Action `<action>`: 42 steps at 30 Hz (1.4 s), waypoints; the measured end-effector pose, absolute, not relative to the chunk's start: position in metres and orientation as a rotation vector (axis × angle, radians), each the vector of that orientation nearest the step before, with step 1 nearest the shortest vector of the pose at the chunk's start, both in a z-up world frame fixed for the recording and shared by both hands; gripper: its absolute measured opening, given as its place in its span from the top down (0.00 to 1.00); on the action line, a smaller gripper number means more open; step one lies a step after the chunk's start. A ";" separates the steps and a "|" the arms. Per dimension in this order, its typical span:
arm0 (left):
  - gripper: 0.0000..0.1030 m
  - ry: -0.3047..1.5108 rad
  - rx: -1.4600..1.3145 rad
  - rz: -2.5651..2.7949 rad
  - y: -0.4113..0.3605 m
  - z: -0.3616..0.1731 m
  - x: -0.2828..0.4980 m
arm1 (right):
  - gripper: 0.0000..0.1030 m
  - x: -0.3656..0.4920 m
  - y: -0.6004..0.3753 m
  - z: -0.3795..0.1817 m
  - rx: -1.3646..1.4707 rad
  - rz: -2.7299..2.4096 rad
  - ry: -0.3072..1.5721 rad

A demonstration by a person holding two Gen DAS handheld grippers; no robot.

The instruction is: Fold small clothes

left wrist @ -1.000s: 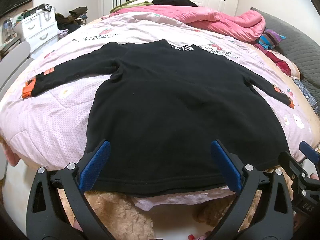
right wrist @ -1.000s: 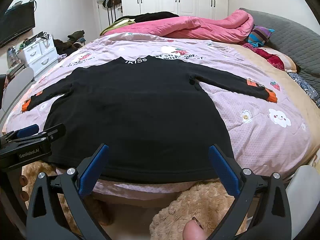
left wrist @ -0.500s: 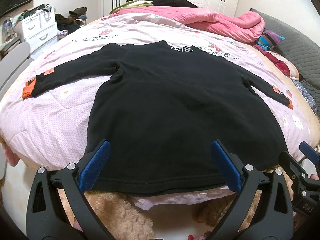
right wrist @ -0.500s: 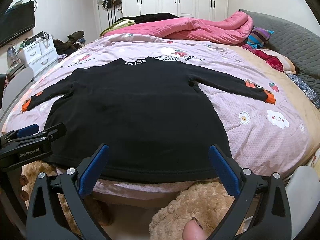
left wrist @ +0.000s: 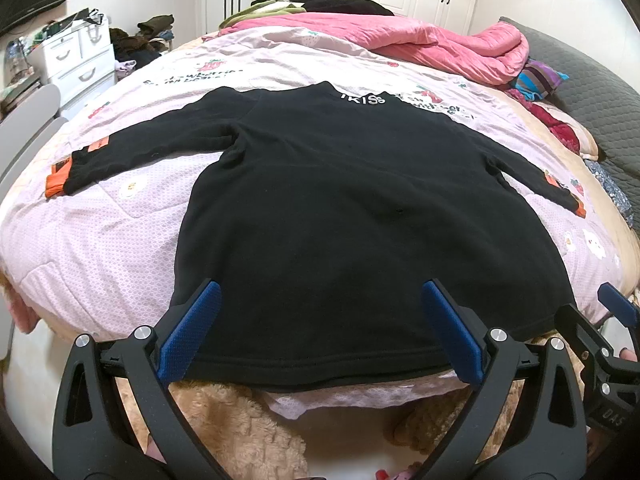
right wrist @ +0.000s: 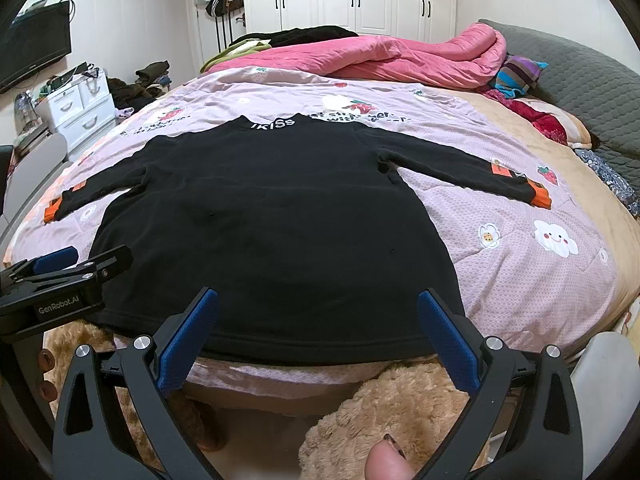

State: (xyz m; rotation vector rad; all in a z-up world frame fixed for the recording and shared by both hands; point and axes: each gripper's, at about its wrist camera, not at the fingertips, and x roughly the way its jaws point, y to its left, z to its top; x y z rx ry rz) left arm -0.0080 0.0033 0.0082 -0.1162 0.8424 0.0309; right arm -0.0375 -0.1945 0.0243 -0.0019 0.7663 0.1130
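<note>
A black long-sleeved sweater (left wrist: 340,200) with orange cuffs lies flat on the pink bedspread (left wrist: 100,240), sleeves spread, collar at the far side; it also shows in the right wrist view (right wrist: 272,220). My left gripper (left wrist: 320,300) is open and empty, hovering just off the hem's left part. My right gripper (right wrist: 318,304) is open and empty, just off the hem's right part. The right gripper's body shows at the right edge of the left wrist view (left wrist: 608,340). The left gripper's body shows at the left edge of the right wrist view (right wrist: 60,280).
A rumpled pink duvet (right wrist: 380,56) and loose clothes lie at the bed's far side. A grey headboard (right wrist: 580,80) runs along the right. White drawers (right wrist: 80,112) stand at the left. A brown plush toy (right wrist: 380,420) lies below the near bed edge.
Both grippers have drifted very slightly relative to the sweater; the sweater lies as before and both grippers stay open.
</note>
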 end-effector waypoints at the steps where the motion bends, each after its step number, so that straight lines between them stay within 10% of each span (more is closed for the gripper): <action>1: 0.09 0.843 -0.116 0.029 0.003 0.008 -0.008 | 0.04 -0.038 -0.194 0.024 -0.001 0.114 0.766; 42: 0.09 0.837 -0.152 -0.007 -0.001 0.032 0.081 | 0.04 0.039 -0.199 0.062 0.036 0.090 0.697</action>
